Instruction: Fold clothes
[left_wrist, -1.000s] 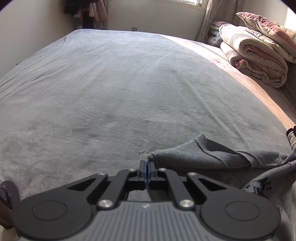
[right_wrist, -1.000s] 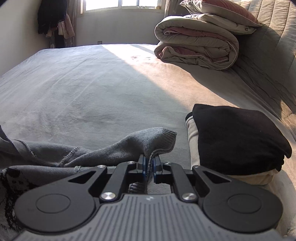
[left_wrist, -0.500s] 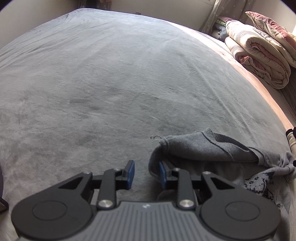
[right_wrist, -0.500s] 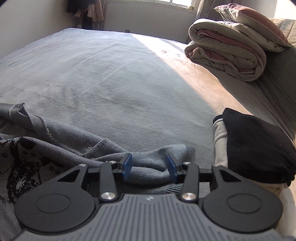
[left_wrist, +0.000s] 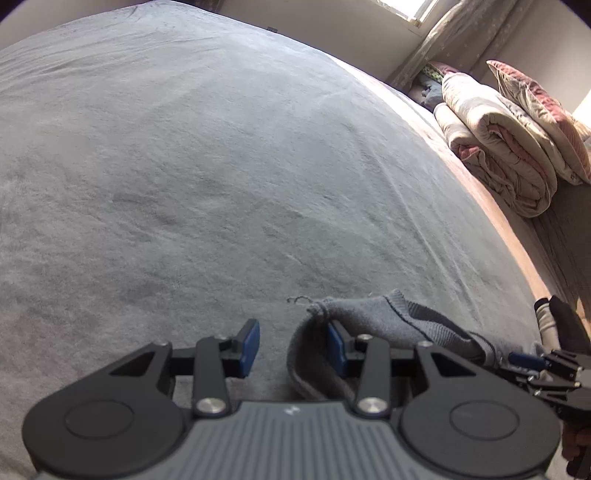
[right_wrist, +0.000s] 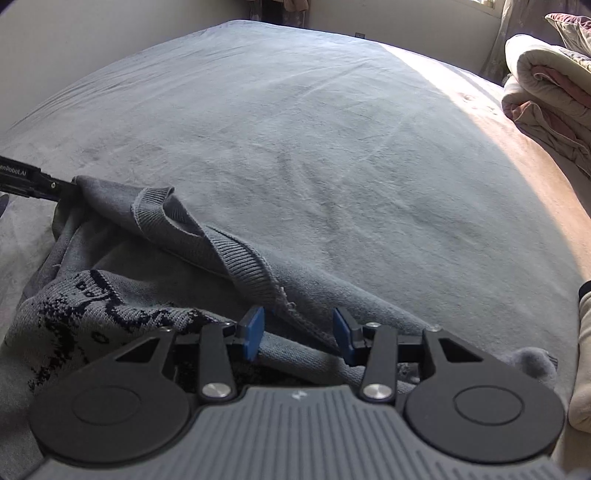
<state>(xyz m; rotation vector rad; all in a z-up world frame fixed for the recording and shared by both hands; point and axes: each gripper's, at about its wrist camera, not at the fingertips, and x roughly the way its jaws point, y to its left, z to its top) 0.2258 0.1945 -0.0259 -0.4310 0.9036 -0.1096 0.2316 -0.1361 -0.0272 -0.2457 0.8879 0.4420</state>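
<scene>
A grey knit sweater (right_wrist: 155, 273) with a dark pattern lies rumpled on the grey bed (right_wrist: 332, 129). Its ribbed hem runs diagonally toward my right gripper (right_wrist: 298, 334), which is open just above the cloth. In the left wrist view a sleeve cuff of the sweater (left_wrist: 373, 321) drapes against the right finger of my left gripper (left_wrist: 291, 343), which stands open and grips nothing. The left gripper's tip (right_wrist: 37, 182) shows at the left edge of the right wrist view, touching the sweater's corner. The right gripper's body (left_wrist: 554, 373) appears at the far right of the left wrist view.
Folded quilts (left_wrist: 509, 147) are piled at the far right of the bed, by the curtain (left_wrist: 461, 37). A folded cream garment (right_wrist: 583, 354) lies at the right edge. The broad grey bed cover (left_wrist: 184, 166) stretches ahead to the wall.
Both grippers have gone from shut on the sweater's sleeves to wide open, letting the cloth drop onto the bed. Both cameras have tilted down and drawn back.
</scene>
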